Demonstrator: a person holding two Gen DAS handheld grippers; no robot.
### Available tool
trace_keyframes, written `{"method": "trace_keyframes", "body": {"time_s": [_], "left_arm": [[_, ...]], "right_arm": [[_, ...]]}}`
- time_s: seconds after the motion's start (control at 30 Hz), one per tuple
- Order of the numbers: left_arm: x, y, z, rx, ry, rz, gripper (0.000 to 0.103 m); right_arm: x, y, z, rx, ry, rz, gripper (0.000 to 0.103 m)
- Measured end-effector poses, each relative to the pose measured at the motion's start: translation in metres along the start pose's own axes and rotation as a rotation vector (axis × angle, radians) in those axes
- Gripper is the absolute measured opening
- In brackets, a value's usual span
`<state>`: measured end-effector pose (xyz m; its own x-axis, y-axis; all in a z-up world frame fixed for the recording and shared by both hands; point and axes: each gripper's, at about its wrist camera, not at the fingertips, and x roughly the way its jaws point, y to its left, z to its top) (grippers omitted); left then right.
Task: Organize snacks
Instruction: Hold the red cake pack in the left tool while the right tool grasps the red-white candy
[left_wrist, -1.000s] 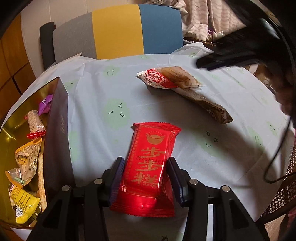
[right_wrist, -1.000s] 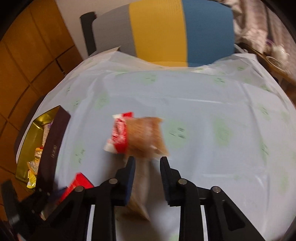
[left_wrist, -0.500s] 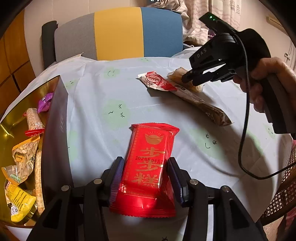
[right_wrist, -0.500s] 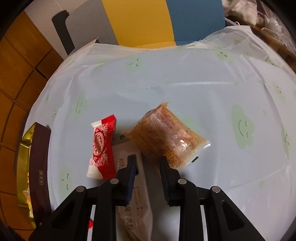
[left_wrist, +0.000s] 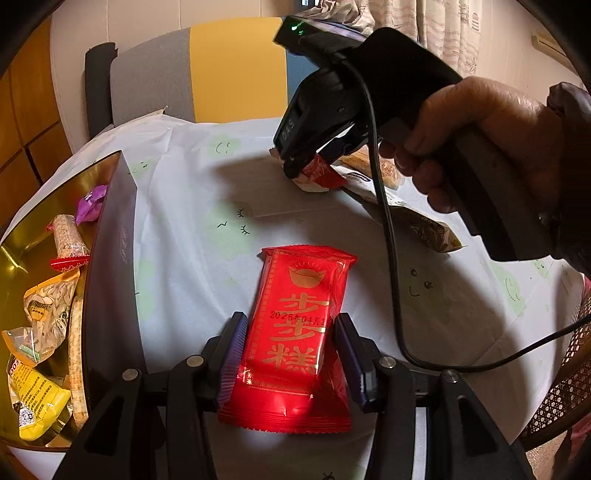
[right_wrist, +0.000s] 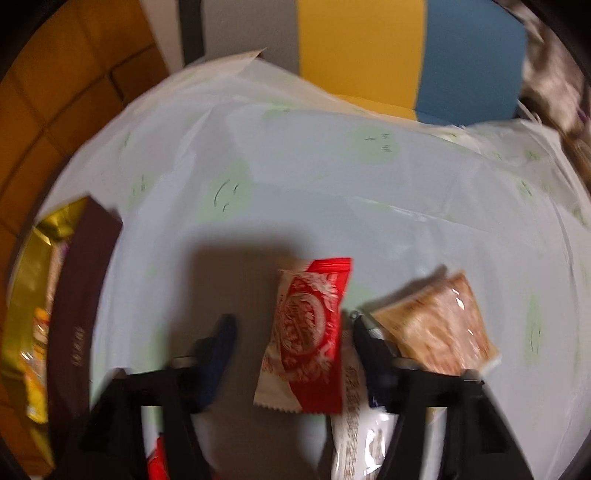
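My left gripper (left_wrist: 290, 341) is shut on a red snack packet with gold characters (left_wrist: 299, 339), which lies on the table. My right gripper (right_wrist: 291, 343) is open wide, its jaws either side of a small red-and-white snack packet (right_wrist: 308, 332) on the tablecloth; the same packet shows under the gripper in the left wrist view (left_wrist: 317, 177). A brown biscuit packet (right_wrist: 439, 328) lies to the right of it. A long pale packet (right_wrist: 362, 435) lies underneath. The gold-lined snack box (left_wrist: 107, 266) stands at the left with several snacks inside.
A round table with a pale smiley-print cloth (left_wrist: 207, 229) carries everything. A grey, yellow and blue chair (left_wrist: 192, 74) stands behind it. The right gripper's cable (left_wrist: 391, 258) hangs over the table. The box's dark wall (right_wrist: 77, 325) is at the left of the right wrist view.
My right gripper has opened wide and moved left and down, from the brown biscuit packet over to the small red-and-white packet. My left gripper still holds the red packet in place.
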<state>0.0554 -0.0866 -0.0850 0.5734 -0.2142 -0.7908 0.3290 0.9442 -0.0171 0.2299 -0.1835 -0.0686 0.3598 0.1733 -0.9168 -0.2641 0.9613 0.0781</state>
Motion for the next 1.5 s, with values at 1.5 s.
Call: {"method": "trace_keyframes", "body": {"time_s": [1.5], "left_arm": [[-0.102, 0.029, 0.036, -0.098, -0.161, 0.04, 0.045]], "right_arm": [[-0.065, 0.008, -0.189, -0.042, -0.118, 0.097, 0.029]]}}
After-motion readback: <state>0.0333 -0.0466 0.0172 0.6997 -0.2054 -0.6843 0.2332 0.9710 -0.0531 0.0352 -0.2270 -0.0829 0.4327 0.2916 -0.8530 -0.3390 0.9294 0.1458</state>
